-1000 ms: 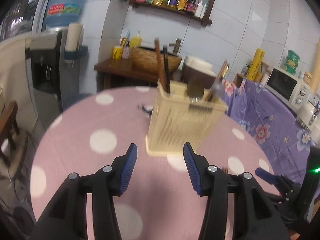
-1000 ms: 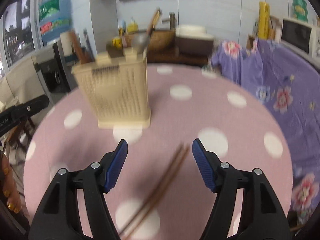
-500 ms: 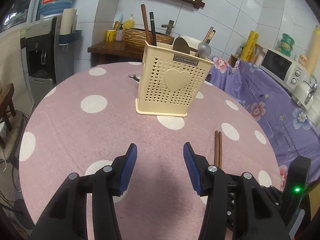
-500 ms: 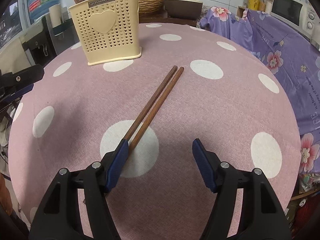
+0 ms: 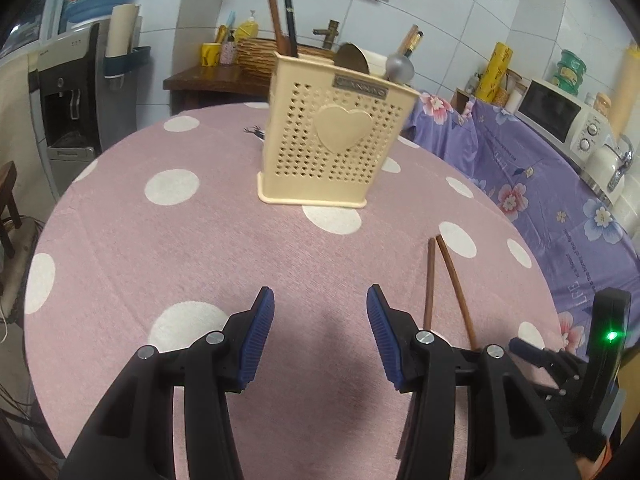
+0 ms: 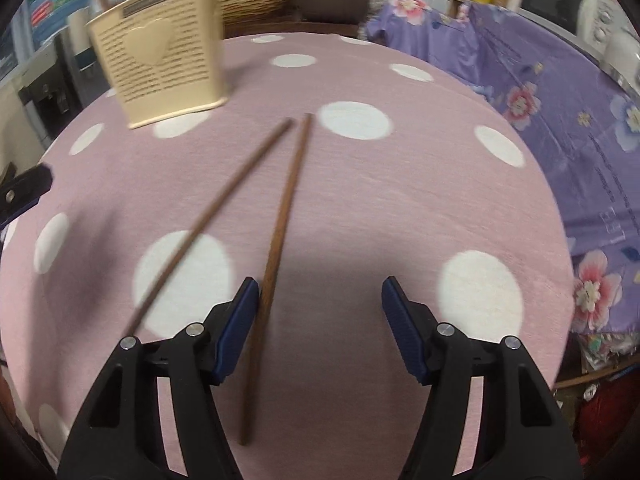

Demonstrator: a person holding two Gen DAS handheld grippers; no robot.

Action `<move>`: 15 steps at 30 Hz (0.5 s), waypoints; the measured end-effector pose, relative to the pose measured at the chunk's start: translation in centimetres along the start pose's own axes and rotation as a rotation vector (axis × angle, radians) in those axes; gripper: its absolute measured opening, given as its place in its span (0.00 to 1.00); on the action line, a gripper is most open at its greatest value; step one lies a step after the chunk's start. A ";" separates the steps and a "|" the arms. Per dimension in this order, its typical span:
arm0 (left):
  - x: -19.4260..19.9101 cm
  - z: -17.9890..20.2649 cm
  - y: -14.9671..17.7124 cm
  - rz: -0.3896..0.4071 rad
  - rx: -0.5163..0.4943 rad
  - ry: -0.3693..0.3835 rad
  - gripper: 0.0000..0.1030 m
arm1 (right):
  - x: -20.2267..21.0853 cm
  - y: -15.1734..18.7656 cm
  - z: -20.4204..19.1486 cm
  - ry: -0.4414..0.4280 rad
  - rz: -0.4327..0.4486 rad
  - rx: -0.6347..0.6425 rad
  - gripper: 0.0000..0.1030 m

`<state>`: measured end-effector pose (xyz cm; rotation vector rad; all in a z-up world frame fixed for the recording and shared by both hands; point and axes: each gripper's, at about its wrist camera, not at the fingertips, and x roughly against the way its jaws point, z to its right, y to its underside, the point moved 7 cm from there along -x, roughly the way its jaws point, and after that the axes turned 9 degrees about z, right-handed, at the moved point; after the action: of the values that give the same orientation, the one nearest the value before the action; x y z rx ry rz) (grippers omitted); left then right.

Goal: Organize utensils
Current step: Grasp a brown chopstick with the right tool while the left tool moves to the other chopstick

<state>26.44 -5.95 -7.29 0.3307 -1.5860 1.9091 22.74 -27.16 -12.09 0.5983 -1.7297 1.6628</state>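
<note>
Since half a second ago, the two chopsticks (image 6: 276,240) have been spread apart at their near ends, where before they lay side by side, and the right gripper (image 6: 316,320) has been lowered over them with its jaws just closing a little. On the table (image 6: 400,200), the holder (image 5: 332,136) is set toward the far edge, with utensils standing in it. One chopstick is seen between the right gripper's spread jaws, just beside the left pad; the other lies outside them. The left gripper (image 5: 320,332) is held spread and empty above the near edge.
</note>
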 end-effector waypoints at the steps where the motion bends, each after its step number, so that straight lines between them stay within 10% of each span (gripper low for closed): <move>1: -0.3 0.5 0.2 -0.016 -0.009 0.011 0.47 | -0.1 0.0 1.1 0.002 -0.002 -0.027 0.62; 9: -4.2 7.2 1.4 -0.181 -0.134 0.154 0.46 | 0.5 -1.1 3.1 -0.042 0.068 -0.108 0.61; 15: -8.0 10.4 1.8 -0.231 -0.264 0.113 0.29 | 1.1 -1.6 4.7 -0.060 0.116 -0.144 0.61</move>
<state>29.52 -18.37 -10.63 0.2741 -1.6237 1.4992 22.45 -31.84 -10.07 0.4933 -1.9409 1.5956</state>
